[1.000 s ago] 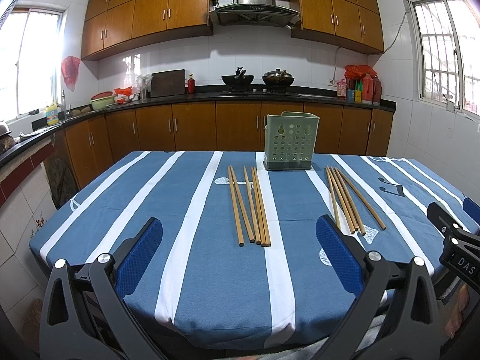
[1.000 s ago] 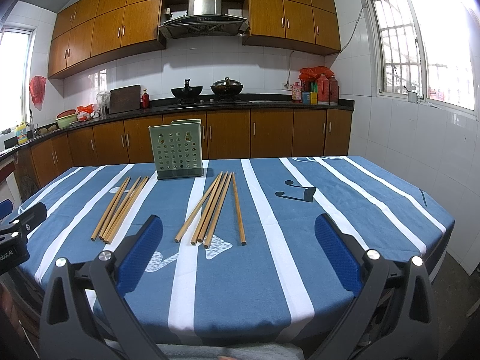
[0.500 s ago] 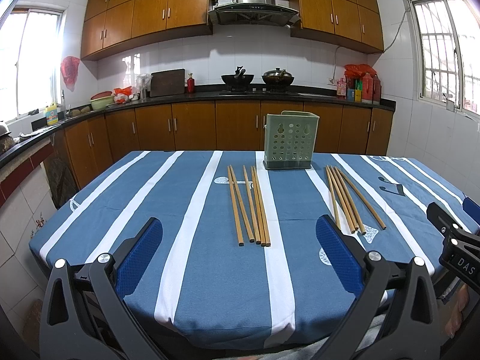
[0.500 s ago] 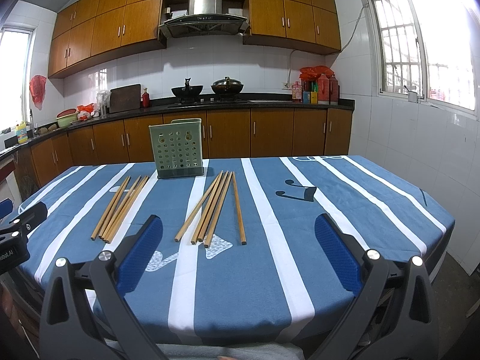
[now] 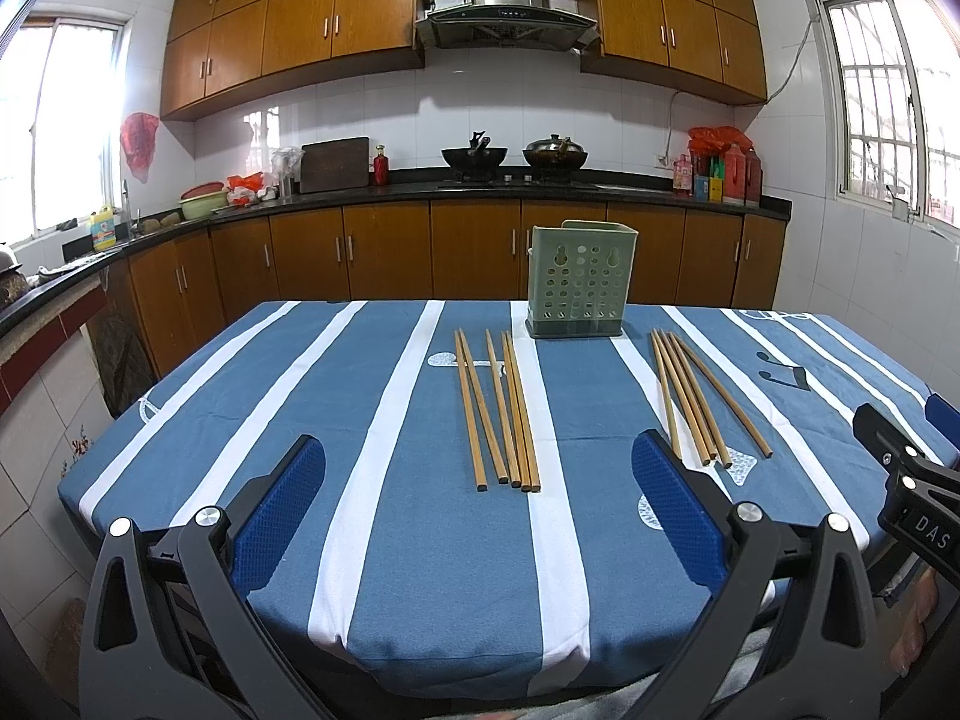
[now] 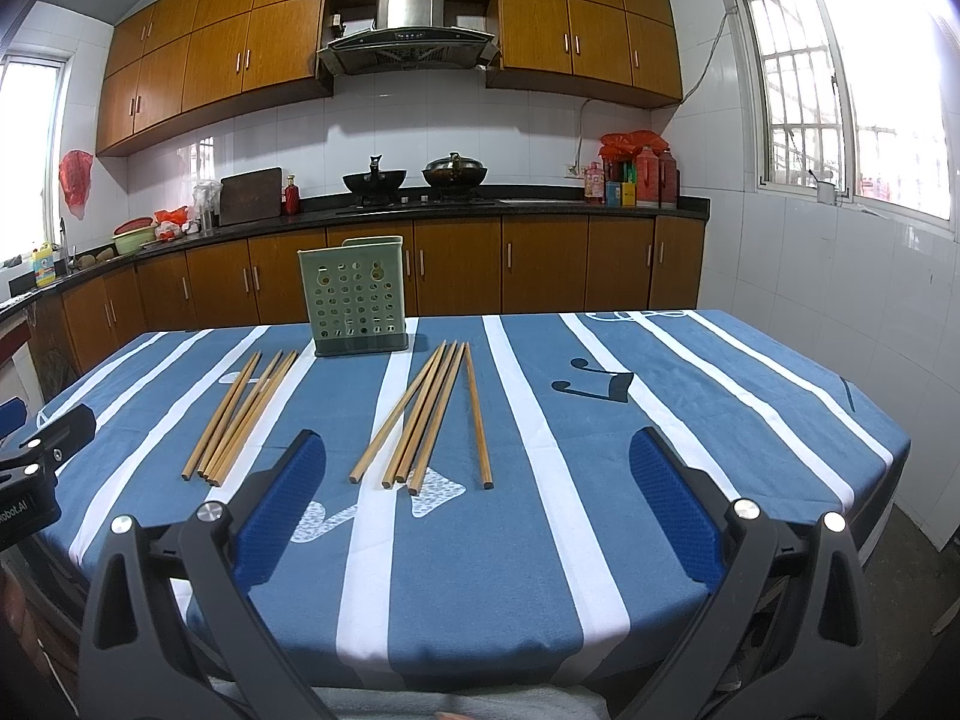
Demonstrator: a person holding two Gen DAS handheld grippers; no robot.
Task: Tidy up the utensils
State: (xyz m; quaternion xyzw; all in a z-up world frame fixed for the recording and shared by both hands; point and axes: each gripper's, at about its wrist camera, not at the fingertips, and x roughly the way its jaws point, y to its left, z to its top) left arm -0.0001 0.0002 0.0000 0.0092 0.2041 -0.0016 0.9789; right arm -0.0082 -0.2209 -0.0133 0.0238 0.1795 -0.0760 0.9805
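Note:
Two groups of wooden chopsticks lie on the blue striped tablecloth: a left group (image 5: 498, 408) (image 6: 240, 414) and a right group (image 5: 690, 396) (image 6: 426, 414). A green perforated utensil holder (image 5: 579, 279) (image 6: 357, 297) stands upright behind them, at the far middle of the table. My left gripper (image 5: 480, 480) is open and empty, held near the front table edge short of the left group. My right gripper (image 6: 477, 474) is open and empty, short of the right group. Each gripper's side shows in the other's view: the right one (image 5: 912, 480), the left one (image 6: 30, 462).
The table (image 5: 420, 570) ends close in front of both grippers. Brown kitchen cabinets (image 5: 384, 252) and a black counter with woks (image 5: 474, 156) run behind it. A tiled wall with a window (image 6: 840, 120) is at the right.

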